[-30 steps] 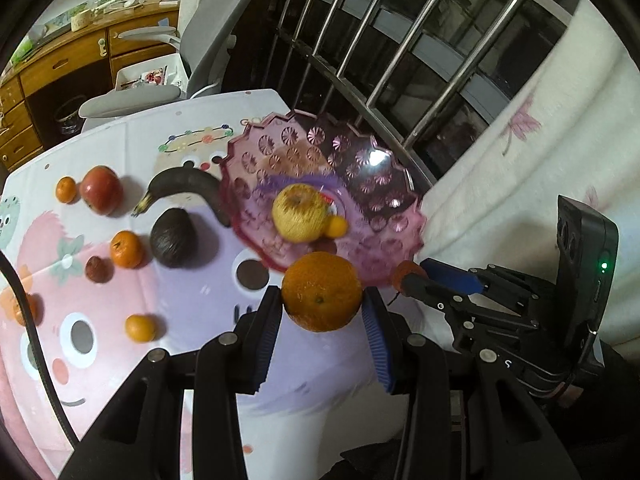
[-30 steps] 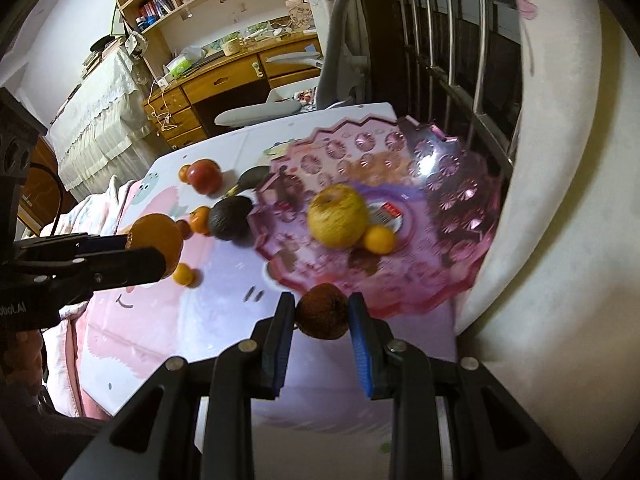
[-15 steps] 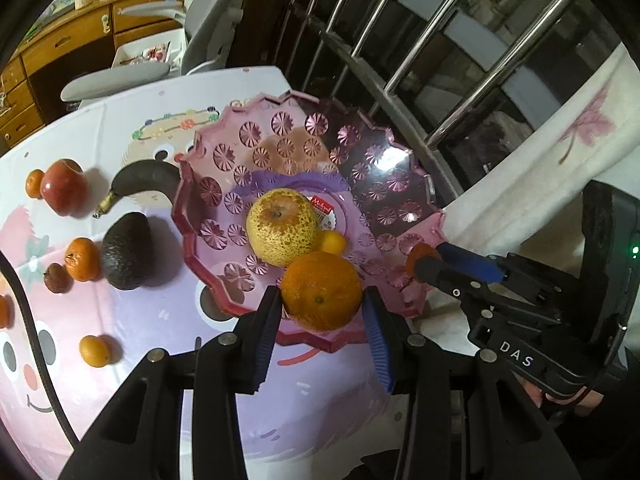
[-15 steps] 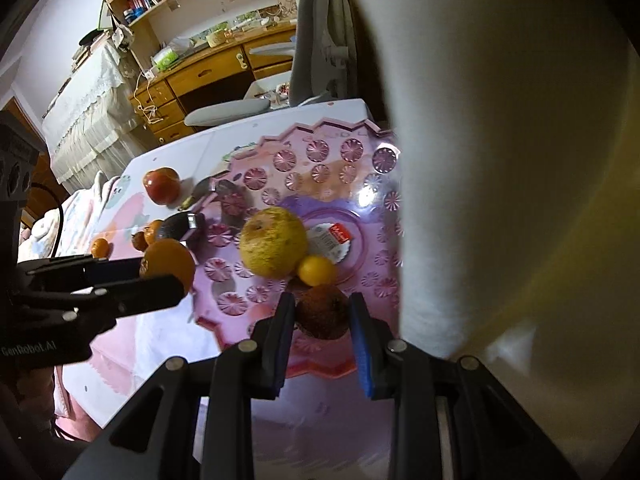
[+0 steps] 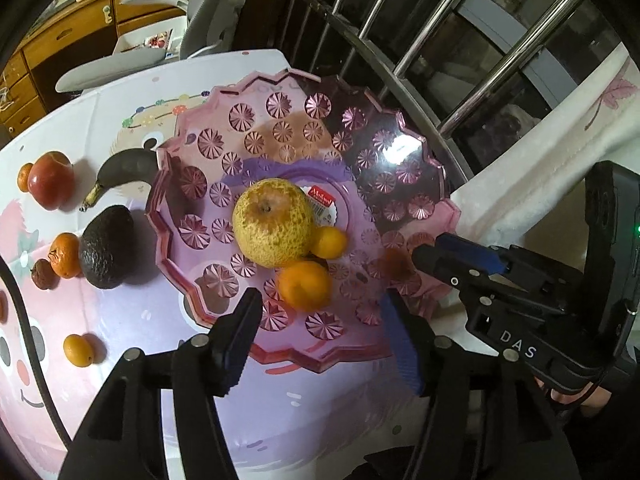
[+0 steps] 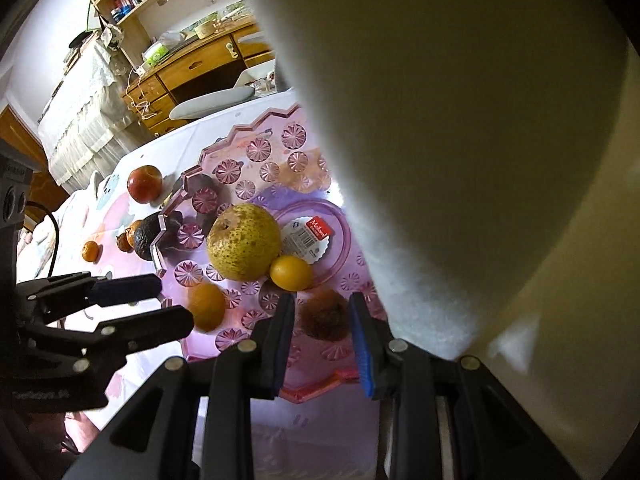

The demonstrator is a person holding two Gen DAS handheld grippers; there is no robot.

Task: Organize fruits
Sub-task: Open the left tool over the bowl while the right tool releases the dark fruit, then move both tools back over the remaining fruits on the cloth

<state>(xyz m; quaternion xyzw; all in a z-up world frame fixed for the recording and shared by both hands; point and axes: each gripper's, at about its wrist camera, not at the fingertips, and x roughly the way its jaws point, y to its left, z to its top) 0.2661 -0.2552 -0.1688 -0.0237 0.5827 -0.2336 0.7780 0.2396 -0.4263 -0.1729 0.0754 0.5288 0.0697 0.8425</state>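
The left gripper [image 5: 320,320] hangs over the near rim of the pink bowl [image 5: 400,148], pointing steeply down. Its jaws are opening; the pads stand clear of the orange [image 5: 305,290], which lies in the bowl beyond the tips, just beside the yellow pear [image 5: 274,222].

The right gripper [image 6: 322,338] is over the same near part of the bowl, toward the curtain [image 6: 460,140]. Its jaws are opening, with the brown fruit [image 6: 323,314] between the pads; the fruit is blurred, and a narrow gap shows at each pad.

Inside the bowl, the pear sits at the centre, partly covering a red-and-white label [image 5: 320,204]. A small yellow citrus [image 5: 330,242] touches the pear on the curtain side.

On the counter [image 5: 120,320], beside the bowl's left rim:
- a dark banana [image 5: 128,168], partly behind the rim;
- an avocado [image 5: 106,246] just beside the rim;
- a red apple [image 5: 50,182] near the far left edge;
- a mandarin [image 5: 64,254] touching the avocado, with a small dark fruit [image 5: 42,276] beside it;
- a kumquat [image 5: 78,350] apart, nearer the front edge.
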